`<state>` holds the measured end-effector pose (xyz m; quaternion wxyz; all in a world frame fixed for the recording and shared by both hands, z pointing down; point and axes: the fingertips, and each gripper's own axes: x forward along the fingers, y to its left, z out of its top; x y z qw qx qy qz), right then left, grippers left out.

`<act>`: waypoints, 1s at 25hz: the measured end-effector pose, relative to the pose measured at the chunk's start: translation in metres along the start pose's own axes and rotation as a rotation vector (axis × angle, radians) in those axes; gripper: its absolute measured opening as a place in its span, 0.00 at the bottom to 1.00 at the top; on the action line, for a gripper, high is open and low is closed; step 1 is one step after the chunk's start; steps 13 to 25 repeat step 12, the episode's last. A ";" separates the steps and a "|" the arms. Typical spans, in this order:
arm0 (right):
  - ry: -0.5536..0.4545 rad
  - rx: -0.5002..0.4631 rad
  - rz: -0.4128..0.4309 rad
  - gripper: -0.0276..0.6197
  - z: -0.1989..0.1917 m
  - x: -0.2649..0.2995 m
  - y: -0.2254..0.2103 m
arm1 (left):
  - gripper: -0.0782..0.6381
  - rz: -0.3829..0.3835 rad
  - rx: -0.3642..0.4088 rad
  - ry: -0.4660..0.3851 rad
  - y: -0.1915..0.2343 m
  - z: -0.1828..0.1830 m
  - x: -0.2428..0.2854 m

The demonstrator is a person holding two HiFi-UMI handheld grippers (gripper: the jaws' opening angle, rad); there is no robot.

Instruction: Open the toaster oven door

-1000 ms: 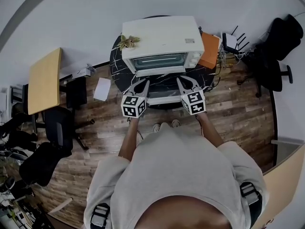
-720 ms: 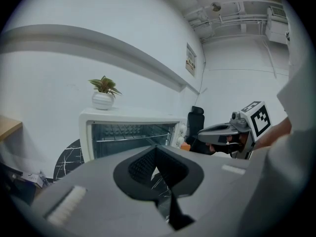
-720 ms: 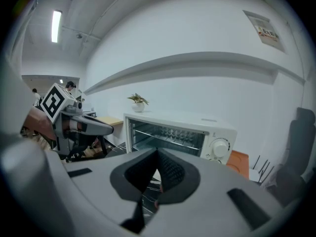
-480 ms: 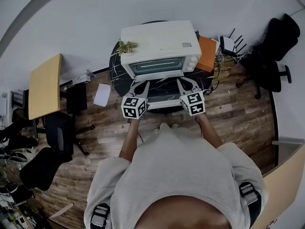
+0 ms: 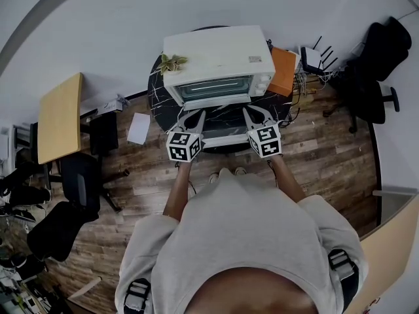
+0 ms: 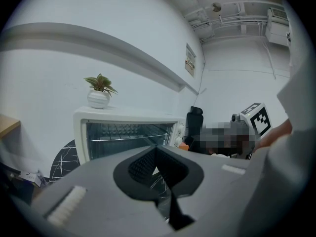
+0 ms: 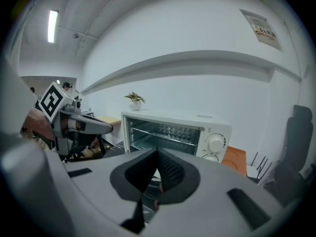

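Note:
A white toaster oven (image 5: pixel 219 54) stands on a round black marble table (image 5: pixel 160 100). Its door (image 5: pixel 222 137) hangs open and flat toward me, and the wire rack inside shows in both gripper views (image 6: pixel 123 132) (image 7: pixel 165 132). My left gripper (image 5: pixel 194 115) hovers in front of the oven's left side, jaws shut on nothing (image 6: pixel 156 149). My right gripper (image 5: pixel 256 112) hovers in front of the right side near the knobs (image 7: pixel 216 143), its pads also meeting with nothing between them (image 7: pixel 158 153). Neither gripper touches the oven.
A small potted plant (image 5: pixel 172 62) sits on the oven's left top corner. An orange board (image 5: pixel 286 70) and a router (image 5: pixel 313 57) lie right of the oven. Black chairs (image 5: pixel 383 64) stand at right, a wooden desk (image 5: pixel 59 113) at left, and paper (image 5: pixel 139 127) on the floor.
The head view has shifted a little, so the oven sits slightly higher in the picture. Both grippers have kept their places and stay shut.

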<state>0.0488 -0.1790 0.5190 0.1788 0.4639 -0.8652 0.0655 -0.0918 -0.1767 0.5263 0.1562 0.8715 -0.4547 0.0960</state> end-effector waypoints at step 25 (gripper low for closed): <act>0.022 0.002 -0.001 0.06 -0.008 0.003 -0.001 | 0.12 -0.004 0.001 0.003 0.001 0.000 0.004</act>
